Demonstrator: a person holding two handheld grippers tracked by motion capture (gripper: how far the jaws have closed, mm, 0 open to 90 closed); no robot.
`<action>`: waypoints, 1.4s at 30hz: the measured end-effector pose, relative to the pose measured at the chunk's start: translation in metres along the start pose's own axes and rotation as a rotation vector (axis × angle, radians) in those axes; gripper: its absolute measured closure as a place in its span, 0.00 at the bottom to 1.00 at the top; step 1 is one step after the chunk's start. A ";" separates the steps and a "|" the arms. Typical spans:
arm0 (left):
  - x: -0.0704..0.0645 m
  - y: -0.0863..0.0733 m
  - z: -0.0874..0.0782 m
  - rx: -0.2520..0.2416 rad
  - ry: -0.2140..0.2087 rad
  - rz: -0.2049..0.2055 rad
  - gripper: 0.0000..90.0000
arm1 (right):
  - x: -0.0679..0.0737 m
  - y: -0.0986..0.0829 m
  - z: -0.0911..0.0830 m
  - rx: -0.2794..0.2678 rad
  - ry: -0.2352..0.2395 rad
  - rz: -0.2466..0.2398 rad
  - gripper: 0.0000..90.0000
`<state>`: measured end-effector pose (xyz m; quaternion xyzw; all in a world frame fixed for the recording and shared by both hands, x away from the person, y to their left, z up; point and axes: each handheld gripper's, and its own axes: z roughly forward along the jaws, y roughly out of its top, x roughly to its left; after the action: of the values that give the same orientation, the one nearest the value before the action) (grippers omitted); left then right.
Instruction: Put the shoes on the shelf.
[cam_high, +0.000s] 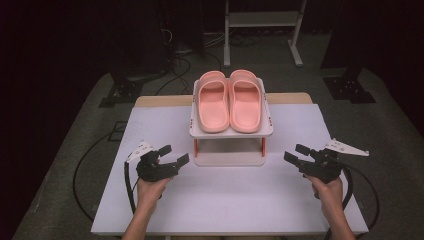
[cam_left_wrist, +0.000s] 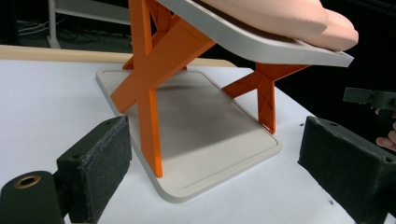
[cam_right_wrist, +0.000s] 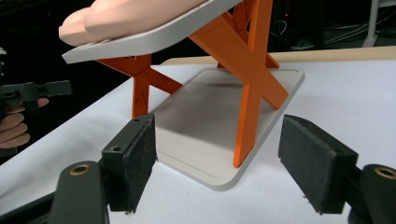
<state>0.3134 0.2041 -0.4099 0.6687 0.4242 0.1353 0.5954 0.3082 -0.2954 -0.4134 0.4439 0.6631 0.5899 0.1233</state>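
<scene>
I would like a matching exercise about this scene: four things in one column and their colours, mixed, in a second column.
Things:
1. slippers
2. rack legs
3. table
4. left gripper

Colours:
A. black
B. pink
C. white
D. orange

Pairs: 1-B, 2-D, 3-C, 4-A

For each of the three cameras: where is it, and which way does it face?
High view: above the person's side, facing forward and down on the white table; both forearms show, with the left tool and right tool.
Left gripper view: rides the left tool, facing the shoe rack from its left.
Right gripper view: rides the right tool, facing it from its right.
Shared: rack and pink slippers.
</scene>
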 end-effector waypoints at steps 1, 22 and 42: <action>0.000 -0.001 -0.001 -0.003 -0.006 -0.009 0.10 | 0.000 -0.002 -0.001 -0.001 0.001 0.005 0.30; -0.004 -0.027 -0.011 0.005 -0.004 -0.007 0.10 | 0.003 -0.023 -0.009 0.012 -0.003 -0.008 0.29; -0.001 -0.044 -0.019 0.033 0.031 -0.002 0.10 | -0.006 -0.047 -0.022 0.022 -0.013 0.012 0.27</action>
<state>0.2819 0.2131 -0.4443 0.6760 0.4362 0.1378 0.5778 0.2757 -0.3099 -0.4518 0.4528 0.6662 0.5805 0.1191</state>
